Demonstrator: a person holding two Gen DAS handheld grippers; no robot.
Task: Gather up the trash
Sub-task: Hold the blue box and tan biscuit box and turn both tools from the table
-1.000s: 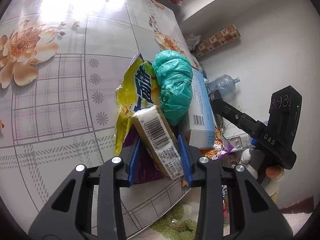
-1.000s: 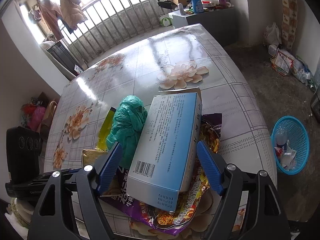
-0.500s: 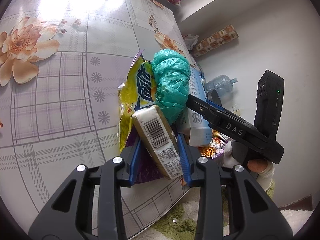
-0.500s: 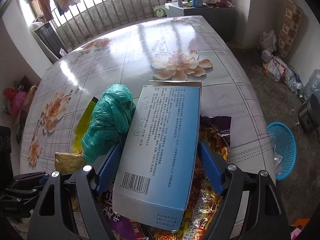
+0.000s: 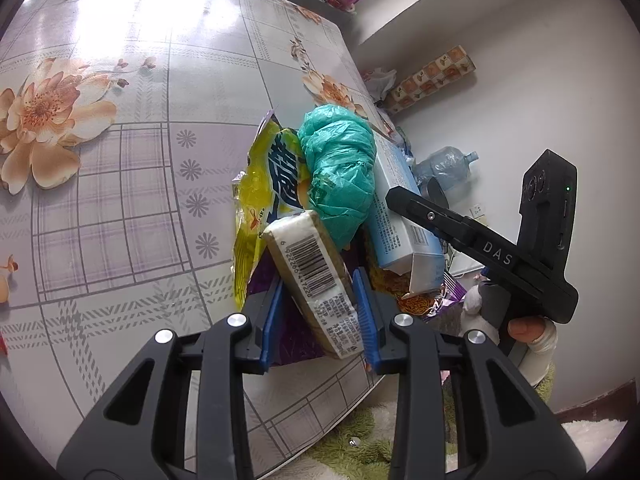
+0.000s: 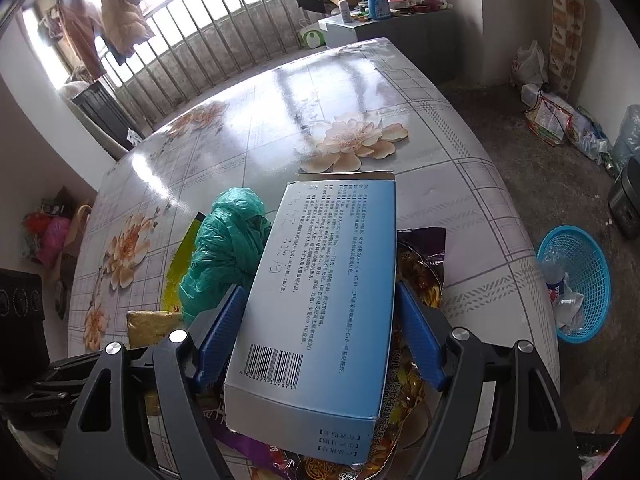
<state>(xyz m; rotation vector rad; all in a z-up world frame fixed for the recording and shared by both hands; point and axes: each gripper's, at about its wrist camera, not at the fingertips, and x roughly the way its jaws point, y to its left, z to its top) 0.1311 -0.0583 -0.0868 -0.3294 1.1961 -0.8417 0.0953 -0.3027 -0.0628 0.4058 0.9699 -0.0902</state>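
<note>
The right gripper point(image 5: 404, 204), seen from the left wrist camera, swings back out to the side. Half a second ago it lay across the green plastic bag point(image 5: 340, 168); now it sits lower and off the bag, beside the blue box point(image 5: 394, 216). In the right wrist view, the blue basket point(image 6: 576, 284) on the floor shows more fully again, and the railing and hanging coats come back into view up top. The left gripper's point(image 5: 318, 320) view barely shifts.

Glossy tablecloth point(image 6: 280, 128) — crinkly plastic bag point(image 5: 340, 168)
</note>
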